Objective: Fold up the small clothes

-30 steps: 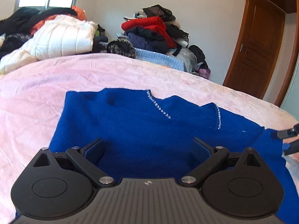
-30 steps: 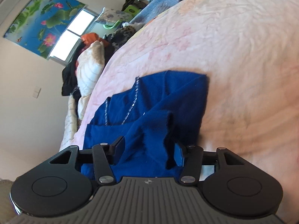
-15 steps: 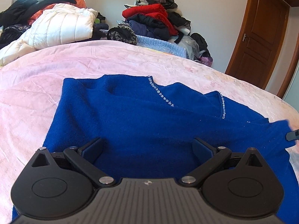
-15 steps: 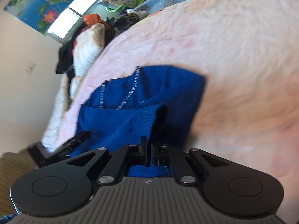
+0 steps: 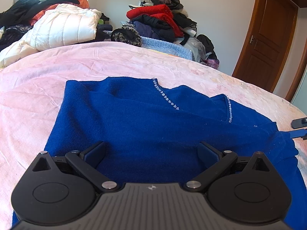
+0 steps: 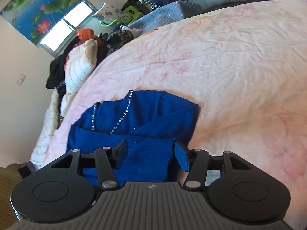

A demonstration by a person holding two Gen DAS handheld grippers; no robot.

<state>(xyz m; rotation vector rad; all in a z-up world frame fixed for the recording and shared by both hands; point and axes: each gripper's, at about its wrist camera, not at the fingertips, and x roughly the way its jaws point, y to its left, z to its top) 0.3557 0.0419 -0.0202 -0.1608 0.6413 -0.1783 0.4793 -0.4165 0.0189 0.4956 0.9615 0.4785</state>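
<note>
So your right hand-held gripper (image 6: 150, 153) has just been opening again after pinching shut on the near edge of the blue sweater (image 5: 153, 126), and now its jaws sit about half apart with a folded flap of the knit between them but not clamped, so I'd say you've let go and that flap is laid over the body. Looks to me like one side fold is basically done and the other side is next. Your left hand-held gripper (image 5: 151, 153) is spread wide over the near hem, holding nothing, same as a second ago. The sweater lies flat on the pink bed (image 5: 28, 99), collar with the sparkly trim (image 5: 167, 97) toward the far side. The left wrist view shows the whole spread of the garment, plus the far clothes pile (image 5: 163, 23) and the door (image 5: 266, 36), and just the tips of your right tool at the right edge. Only the right wrist view shows the doubled-over layer.
</note>
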